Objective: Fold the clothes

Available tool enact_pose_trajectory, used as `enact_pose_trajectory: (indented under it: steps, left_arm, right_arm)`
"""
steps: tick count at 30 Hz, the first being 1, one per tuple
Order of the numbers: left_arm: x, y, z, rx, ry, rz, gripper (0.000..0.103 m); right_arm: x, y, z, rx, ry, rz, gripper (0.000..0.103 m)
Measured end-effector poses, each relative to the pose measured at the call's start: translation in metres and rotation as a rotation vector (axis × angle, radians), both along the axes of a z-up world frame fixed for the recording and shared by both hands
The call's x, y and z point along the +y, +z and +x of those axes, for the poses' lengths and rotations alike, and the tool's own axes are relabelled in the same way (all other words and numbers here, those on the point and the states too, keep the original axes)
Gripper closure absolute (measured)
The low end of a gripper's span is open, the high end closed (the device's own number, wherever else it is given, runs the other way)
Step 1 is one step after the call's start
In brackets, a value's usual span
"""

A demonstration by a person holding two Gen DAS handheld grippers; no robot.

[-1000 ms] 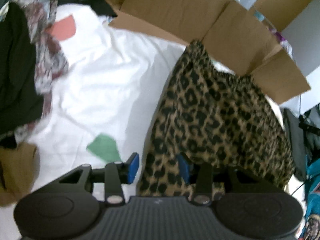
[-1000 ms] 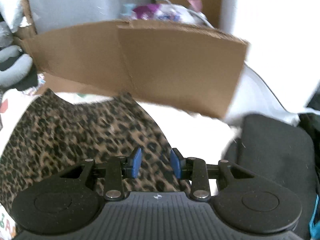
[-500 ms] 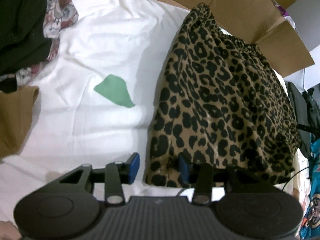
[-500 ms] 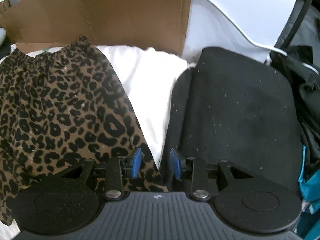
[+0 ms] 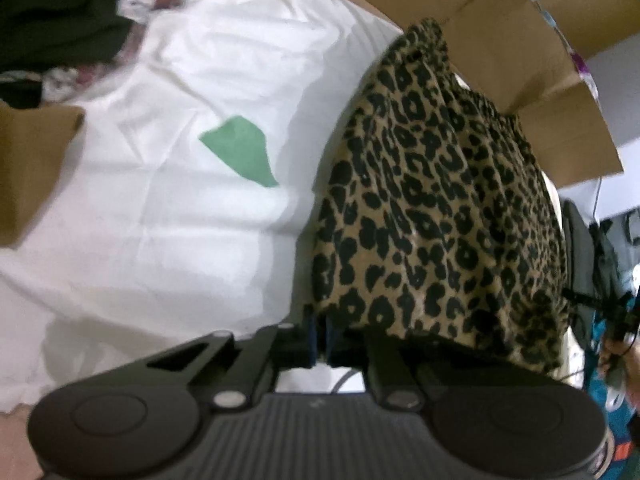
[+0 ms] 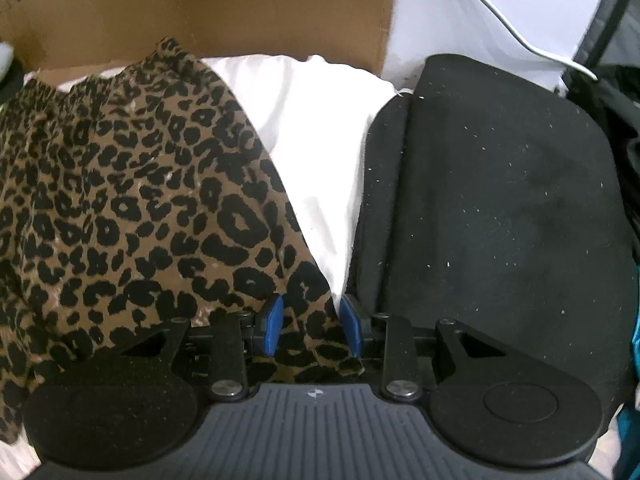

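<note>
The leopard-print skirt (image 5: 436,216) lies spread on the white sheet (image 5: 168,208), its waistband toward the cardboard box (image 5: 472,20). The left gripper (image 5: 319,336) has just closed its jaws and pinches the skirt's near left corner. The right gripper (image 6: 312,326) stands half open, the skirt's near right corner lying loose between its blue pads (image 6: 273,324), beside a black cushion (image 6: 500,208).

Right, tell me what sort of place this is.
Probably a bedroom or spare room at home, used for sorting laundry: a leopard-print garment is spread on a white sheet, loose clothes are heaped at its edge, and opened cardboard boxes stand behind.
</note>
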State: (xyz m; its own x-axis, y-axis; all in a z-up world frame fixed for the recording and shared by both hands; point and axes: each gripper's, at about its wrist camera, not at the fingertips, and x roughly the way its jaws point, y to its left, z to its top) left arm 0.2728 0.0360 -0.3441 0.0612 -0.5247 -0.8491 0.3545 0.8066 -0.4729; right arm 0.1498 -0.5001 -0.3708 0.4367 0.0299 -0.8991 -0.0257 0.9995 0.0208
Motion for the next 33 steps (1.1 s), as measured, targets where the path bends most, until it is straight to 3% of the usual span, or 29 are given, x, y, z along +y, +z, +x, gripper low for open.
enact_pose_trajectory:
  steps: [10,19,26,33]
  left_arm:
    - [0.017,0.032,0.014,-0.066,0.046,0.016,0.1]
    - [0.022,0.031,0.033,-0.119,0.122,0.051,0.1]
    - [0.012,0.029,0.041,-0.152,0.121,0.075,0.1]
    - [0.018,0.018,0.042,-0.079,0.152,0.045,0.094]
  right_arm:
    - [0.005,-0.001,0.004,0.004,0.028,-0.036,0.065]
    - [0.005,0.0,0.007,0.017,0.048,-0.04,0.065]
    - [0.004,-0.002,0.008,0.029,0.075,-0.052,0.065]
    - [0.004,0.001,0.008,0.033,0.059,-0.059,0.065]
